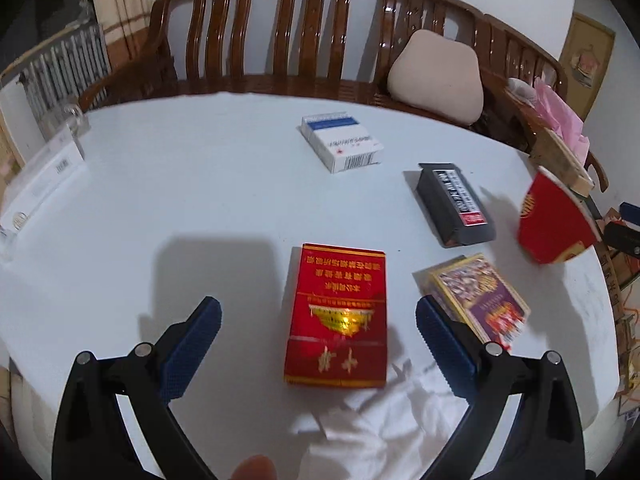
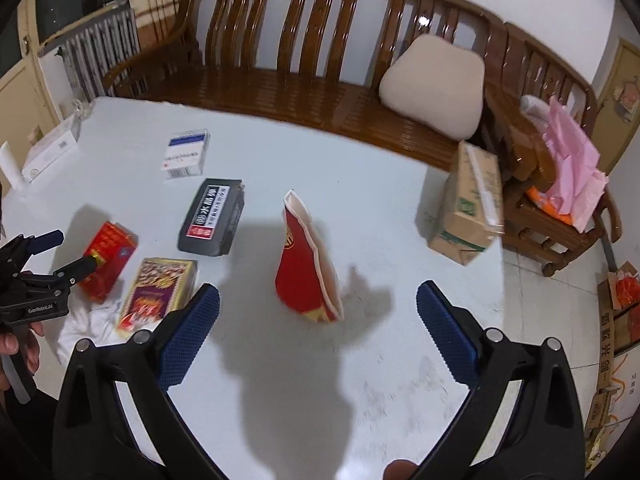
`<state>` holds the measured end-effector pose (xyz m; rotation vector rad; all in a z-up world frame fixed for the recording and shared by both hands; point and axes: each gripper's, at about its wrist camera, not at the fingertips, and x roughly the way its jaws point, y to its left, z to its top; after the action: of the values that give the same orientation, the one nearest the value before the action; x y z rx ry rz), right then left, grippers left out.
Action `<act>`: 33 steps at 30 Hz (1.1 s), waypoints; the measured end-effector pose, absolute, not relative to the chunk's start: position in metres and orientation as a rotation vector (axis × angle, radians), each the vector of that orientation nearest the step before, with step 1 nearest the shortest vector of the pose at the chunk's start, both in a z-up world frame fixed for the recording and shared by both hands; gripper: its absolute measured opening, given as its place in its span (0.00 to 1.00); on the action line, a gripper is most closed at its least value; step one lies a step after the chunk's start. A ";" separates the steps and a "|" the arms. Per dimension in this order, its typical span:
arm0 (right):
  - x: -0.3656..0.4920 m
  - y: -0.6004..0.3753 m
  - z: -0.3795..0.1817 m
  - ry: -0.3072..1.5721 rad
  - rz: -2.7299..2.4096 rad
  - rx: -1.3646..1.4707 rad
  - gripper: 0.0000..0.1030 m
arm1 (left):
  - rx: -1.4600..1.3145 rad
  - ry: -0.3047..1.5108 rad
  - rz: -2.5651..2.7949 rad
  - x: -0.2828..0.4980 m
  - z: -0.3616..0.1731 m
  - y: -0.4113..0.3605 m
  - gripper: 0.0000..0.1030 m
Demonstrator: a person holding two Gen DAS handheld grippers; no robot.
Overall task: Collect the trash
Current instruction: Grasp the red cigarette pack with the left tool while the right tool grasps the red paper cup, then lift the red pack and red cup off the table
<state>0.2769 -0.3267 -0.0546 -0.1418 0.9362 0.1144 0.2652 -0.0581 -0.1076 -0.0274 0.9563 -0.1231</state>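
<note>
lying flat on the white desk point(image 1: 200, 184), the red cigarette pack point(image 1: 337, 316) sits between the spread fingers point(image 1: 192, 344) of the left gripper point(image 1: 319, 344), which are released and touch nothing; the pack is shut, so its contents cannot be told. at 2 o'clock from it lies a patterned gold-and-purple pack point(image 1: 480, 300), just beside the right-hand finger. farther off at 1 o'clock is a dark grey pack point(image 1: 454, 204), and at 12 o'clock a white pack with a blue band point(image 1: 340, 146); all are closed. a crumpled white tissue point(image 1: 400, 412) lies at the desk's near edge, under the red pack's near end.

in the right wrist view, the right gripper point(image 2: 318, 332) is also released, its fingers point(image 2: 188, 332) wide apart. a flattened red paper cup point(image 2: 308, 264) stands between them toward 12 o'clock, with nothing visible in its pinched mouth. at 2 o'clock a tilted cardboard box point(image 2: 468, 208) rests at the desk's far edge; its inside is hidden. behind the desk is a wooden bench point(image 2: 280, 40) with a beige cushion point(image 2: 434, 88).
</note>
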 end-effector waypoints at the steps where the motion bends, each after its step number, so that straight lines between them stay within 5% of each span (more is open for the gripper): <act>1: 0.285 -0.326 -0.060 0.947 0.122 -0.135 0.93 | -0.023 0.957 -0.126 0.266 -0.110 -0.059 0.92; 20: 0.339 -0.315 -0.106 1.043 0.129 -0.162 0.93 | 0.075 0.990 -0.119 0.287 -0.142 -0.066 0.92; 22: 0.340 -0.315 -0.109 1.045 0.114 -0.171 0.85 | 0.070 0.985 -0.126 0.285 -0.142 -0.067 0.88; 24: 0.341 -0.314 -0.113 1.055 0.117 -0.172 0.55 | 0.073 0.973 -0.135 0.284 -0.139 -0.069 0.75; 26: 0.341 -0.313 -0.117 1.069 0.121 -0.175 0.50 | 0.078 0.967 -0.141 0.283 -0.136 -0.071 0.56; 28: 0.340 -0.312 -0.120 1.077 0.127 -0.177 0.40 | 0.081 0.967 -0.146 0.282 -0.134 -0.074 0.53; 30: 0.339 -0.312 -0.121 1.083 0.131 -0.175 0.20 | 0.074 0.966 -0.149 0.282 -0.134 -0.074 0.53; 33: 0.338 -0.312 -0.120 1.077 0.129 -0.172 0.16 | 0.059 0.969 -0.168 0.281 -0.133 -0.074 0.53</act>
<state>0.3376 -0.3115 -0.1203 -0.1718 1.0771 0.1288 0.2812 -0.0742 -0.1330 0.0594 0.9692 -0.1683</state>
